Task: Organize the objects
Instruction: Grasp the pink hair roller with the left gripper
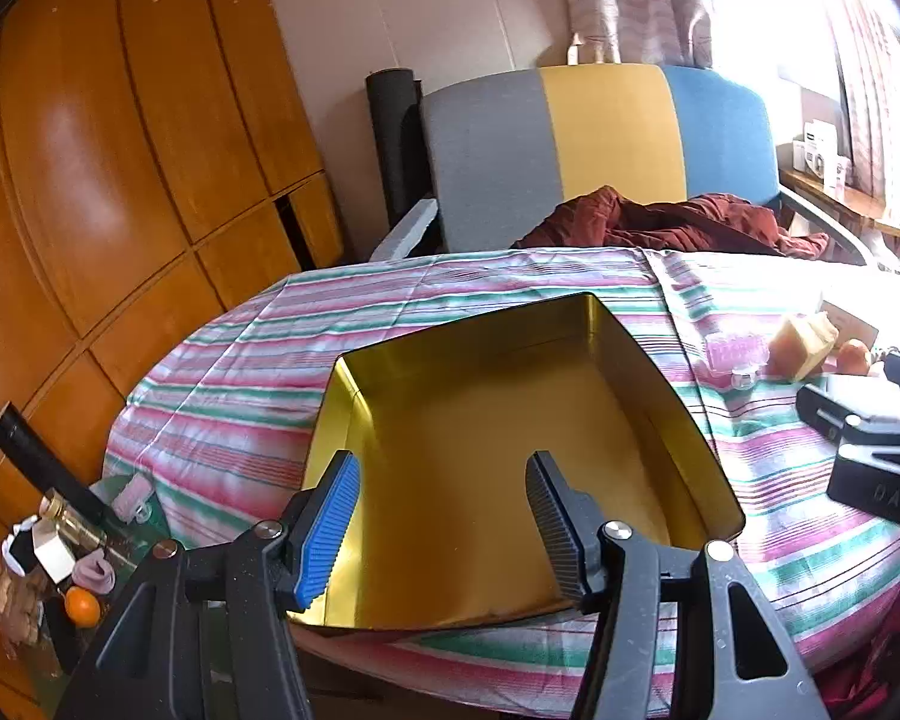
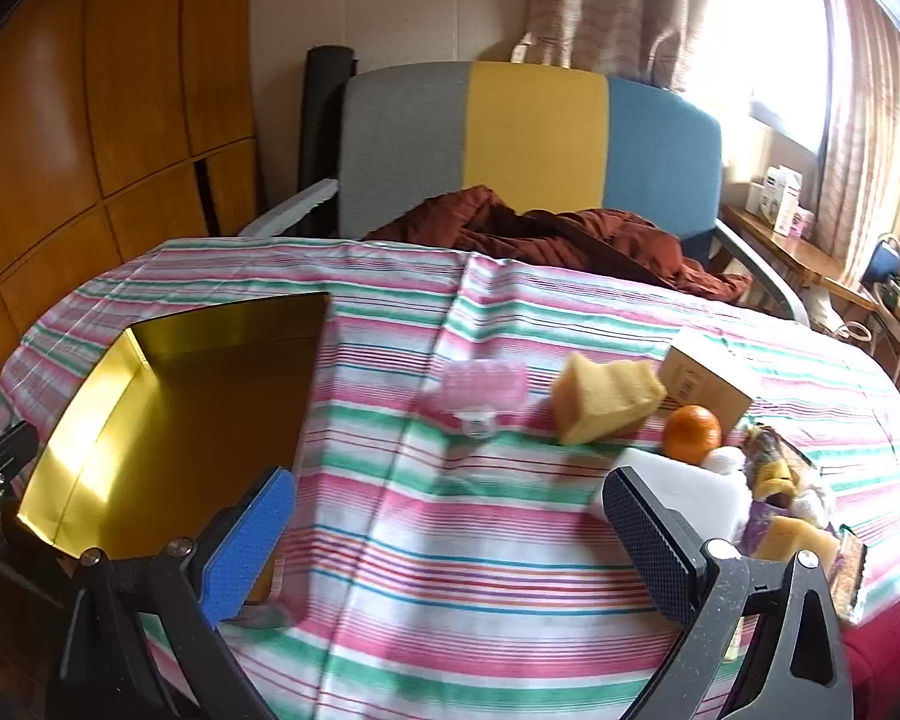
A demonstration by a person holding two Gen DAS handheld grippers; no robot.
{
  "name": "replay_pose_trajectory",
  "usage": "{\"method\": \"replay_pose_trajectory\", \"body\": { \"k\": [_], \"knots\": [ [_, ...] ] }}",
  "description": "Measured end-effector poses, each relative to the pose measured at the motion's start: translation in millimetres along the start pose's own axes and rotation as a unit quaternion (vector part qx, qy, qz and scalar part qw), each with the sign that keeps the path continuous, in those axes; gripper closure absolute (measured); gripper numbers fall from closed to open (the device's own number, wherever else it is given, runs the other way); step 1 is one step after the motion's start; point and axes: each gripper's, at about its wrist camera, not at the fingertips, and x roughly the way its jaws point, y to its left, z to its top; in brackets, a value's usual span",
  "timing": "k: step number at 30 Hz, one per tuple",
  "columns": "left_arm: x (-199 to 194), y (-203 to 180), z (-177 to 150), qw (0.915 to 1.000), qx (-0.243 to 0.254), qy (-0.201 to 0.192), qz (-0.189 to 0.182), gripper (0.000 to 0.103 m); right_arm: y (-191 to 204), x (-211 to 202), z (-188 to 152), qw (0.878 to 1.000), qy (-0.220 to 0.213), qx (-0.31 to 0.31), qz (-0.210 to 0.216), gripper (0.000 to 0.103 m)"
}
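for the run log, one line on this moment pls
left gripper: open, over empty gold tin | right gripper: open, empty | orange: on cloth

A striped tablecloth [image 2: 450,540] in pink, green and white covers the table. Behind the table stands an armchair [image 2: 534,138] with grey, yellow and blue back panels; a crumpled dark red garment [image 2: 546,234] lies on its seat. Orange-brown wooden cabinet panels [image 1: 120,150] fill the left wall. Patterned curtains [image 2: 606,6] hang at the bright window. A wooden side shelf [image 2: 786,246] at right carries small white boxes [image 2: 777,195].
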Motion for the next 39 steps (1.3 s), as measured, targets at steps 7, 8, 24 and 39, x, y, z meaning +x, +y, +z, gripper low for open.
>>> {"method": "replay_pose_trajectory", "body": {
  "k": [7,8,24,39],
  "knots": [
    [6,-22,6,0.9996,0.025,0.002,-0.013,0.045,-37,7,5,0.999,0.007,0.028,-0.025,0.0],
    [7,-23,7,0.9995,0.028,0.003,-0.015,0.045,-44,8,5,0.999,0.009,0.033,-0.03,0.0],
    [29,-80,27,0.9831,0.056,0.05,-0.166,0.044,-150,2,30,0.993,0.003,0.064,-0.1,0.0],
    [100,-163,79,0.9444,0.043,0.154,-0.288,0.04,-246,23,26,0.986,0.005,0.157,-0.049,0.0]
  ]
}}
